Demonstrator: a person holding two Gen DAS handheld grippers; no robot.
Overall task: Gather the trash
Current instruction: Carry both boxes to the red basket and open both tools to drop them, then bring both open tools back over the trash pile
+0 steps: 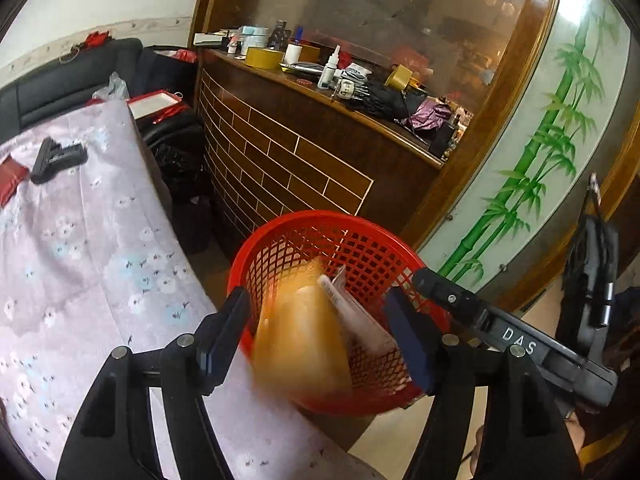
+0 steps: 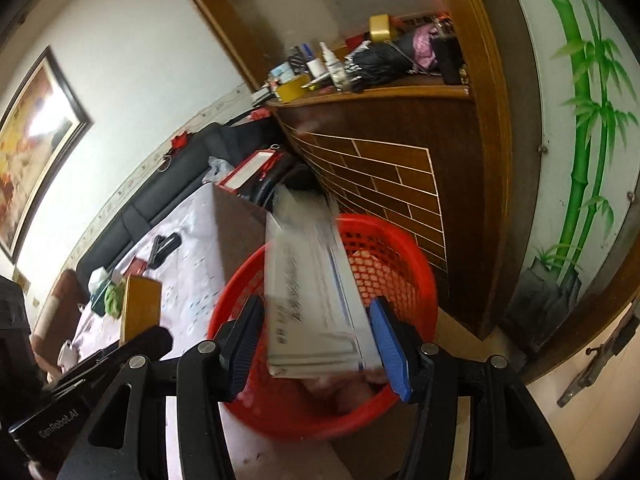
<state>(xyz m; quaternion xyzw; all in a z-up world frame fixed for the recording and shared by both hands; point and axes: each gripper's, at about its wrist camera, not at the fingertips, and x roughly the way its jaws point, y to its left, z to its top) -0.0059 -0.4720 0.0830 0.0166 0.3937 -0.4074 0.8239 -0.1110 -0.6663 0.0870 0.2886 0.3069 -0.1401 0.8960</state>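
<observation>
A red mesh basket stands on the floor beside a table with a floral cloth. In the left wrist view my left gripper is open over the basket, and a blurred orange packet hangs between its fingers, not touching them. A white box lies in the basket. In the right wrist view my right gripper is open above the basket, and a blurred white carton sits between its fingers, apart from both pads.
A brown brick-patterned counter cluttered with tape rolls and bottles stands behind the basket. A black object and a red item lie on the cloth. A bamboo-painted panel is to the right. A brown box stands on the table.
</observation>
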